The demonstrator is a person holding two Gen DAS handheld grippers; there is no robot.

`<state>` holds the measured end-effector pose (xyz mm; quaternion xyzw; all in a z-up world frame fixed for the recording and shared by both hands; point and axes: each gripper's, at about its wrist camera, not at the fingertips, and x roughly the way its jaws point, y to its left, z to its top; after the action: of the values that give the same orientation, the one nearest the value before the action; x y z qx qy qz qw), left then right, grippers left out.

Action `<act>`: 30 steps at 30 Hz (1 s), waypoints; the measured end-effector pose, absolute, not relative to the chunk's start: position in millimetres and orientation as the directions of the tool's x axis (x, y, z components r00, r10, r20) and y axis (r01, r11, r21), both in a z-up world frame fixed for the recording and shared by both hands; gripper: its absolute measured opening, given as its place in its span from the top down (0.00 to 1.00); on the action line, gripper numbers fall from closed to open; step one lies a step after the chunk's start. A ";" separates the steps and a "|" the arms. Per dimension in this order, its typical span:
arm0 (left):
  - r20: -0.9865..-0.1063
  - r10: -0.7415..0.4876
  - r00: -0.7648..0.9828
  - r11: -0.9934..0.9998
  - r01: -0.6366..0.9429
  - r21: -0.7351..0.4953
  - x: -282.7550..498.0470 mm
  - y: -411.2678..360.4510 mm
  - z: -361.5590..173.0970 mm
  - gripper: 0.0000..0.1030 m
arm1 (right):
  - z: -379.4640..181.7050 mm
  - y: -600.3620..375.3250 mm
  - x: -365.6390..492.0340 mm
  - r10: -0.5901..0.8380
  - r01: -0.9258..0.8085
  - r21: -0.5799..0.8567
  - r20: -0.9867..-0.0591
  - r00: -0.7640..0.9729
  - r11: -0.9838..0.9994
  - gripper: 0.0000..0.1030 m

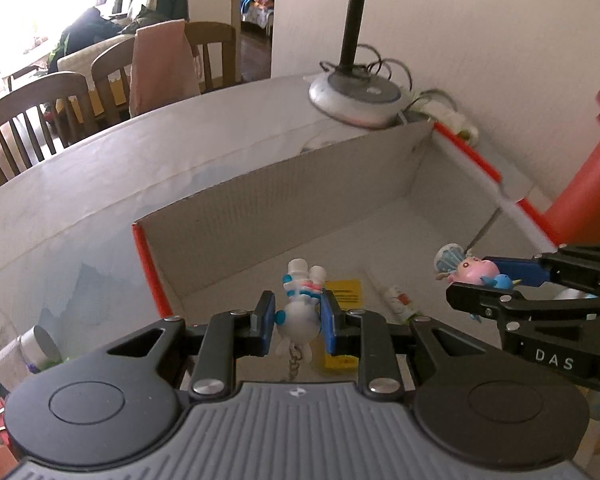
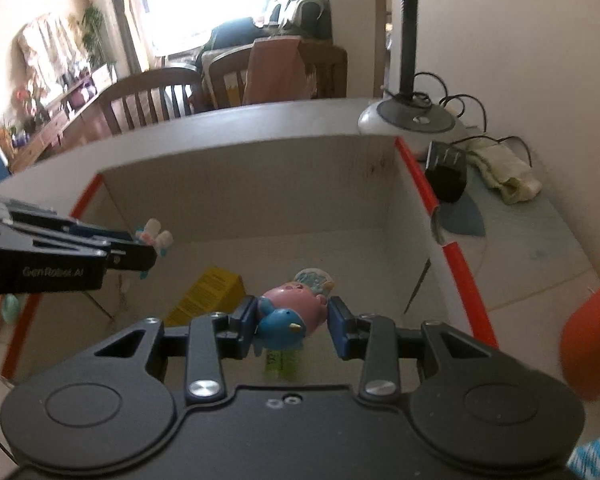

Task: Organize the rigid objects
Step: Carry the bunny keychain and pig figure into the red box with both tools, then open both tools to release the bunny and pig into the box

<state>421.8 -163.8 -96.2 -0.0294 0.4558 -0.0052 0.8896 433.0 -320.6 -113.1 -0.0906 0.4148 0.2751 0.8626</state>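
1. Two grippers are hanging over an open cardboard box (image 1: pixel 300 184) with red-orange edges, which is sitting on a pale table (image 1: pixel 100 168) near the wall.
2. Off the box's left corner, a small white cylinder (image 1: pixel 28 350) is lying on the table.
3. The left gripper (image 1: pixel 298 318) is clamping a white toy figure (image 1: pixel 300 300) with blue and pink stripes between its blue pads; the jaws are standing narrow, and a short chain is dangling from the figure. In the right wrist view this gripper (image 2: pixel 140 252) is reaching in over the box's left wall, with the figure's white legs (image 2: pixel 158 236) poking past its tips.
4. Below it, a yellow leaflet (image 1: pixel 346 290) is lying on the box floor toward the left side, with a small white tube (image 1: pixel 398 298) just beside it.
5. The right gripper (image 2: pixel 294 322) is gripping a pink and blue toy (image 2: pixel 292 316) between its pads, jaws partly apart around it, over the middle of the box. From the left wrist view the same toy (image 1: pixel 474 270) is sitting near the box's right wall.
6. At the box's far right corner, a lamp base (image 1: pixel 354 94) with a black neck is standing on the table.
7. Past the right wall, an orange-red object (image 1: pixel 584 188) is showing, only partly in view.
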 end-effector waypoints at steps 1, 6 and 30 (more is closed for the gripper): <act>-0.818 -0.033 0.575 0.998 -0.019 -0.054 425.2 -164.1 -98.9 0.77 | -115.1 -319.3 433.9 0.393 -0.553 0.065 -0.772 0.500 0.831 0.65; -0.850 -0.025 0.526 0.999 -0.018 -0.041 439.4 -167.4 -110.0 0.77 | -121.2 -317.1 434.9 0.382 -0.572 0.056 -0.797 0.468 0.819 0.65; -0.916 0.002 0.401 1.000 -0.001 0.002 452.5 -175.6 -130.1 0.77 | -130.7 -328.3 439.7 0.381 -0.592 0.091 -0.840 0.386 0.801 0.59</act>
<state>452.5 -175.6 -130.1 0.0005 0.5472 0.0012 0.8370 439.7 -328.3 -130.7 -0.1128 0.4689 0.2950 0.8249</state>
